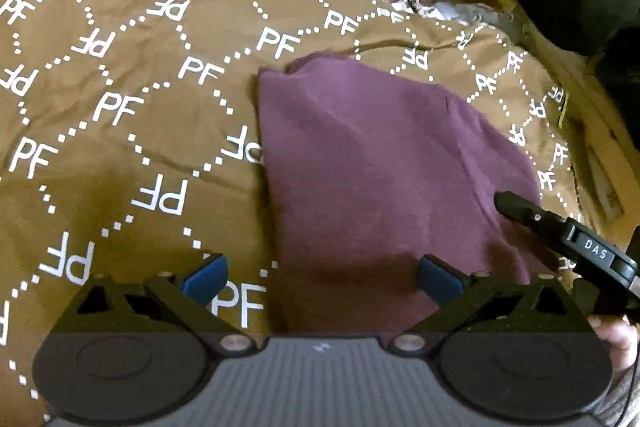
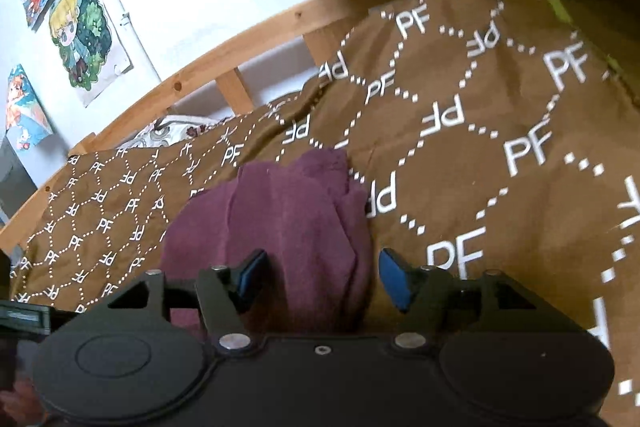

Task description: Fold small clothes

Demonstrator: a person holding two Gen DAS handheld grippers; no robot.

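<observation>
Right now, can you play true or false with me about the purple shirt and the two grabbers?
1. The purple garment lies on a brown bedspread printed with white PF letters. True.
2. The left gripper is squeezed shut on the cloth. False: its jaws stand wide open, holding nothing.
3. The right gripper is open too. True.
4. The bed frame is shiny metal. False: it is light wood.
5. Cartoon posters hang on the wall in the right wrist view. True.
6. The garment is green. False: it is a dark purple.
</observation>
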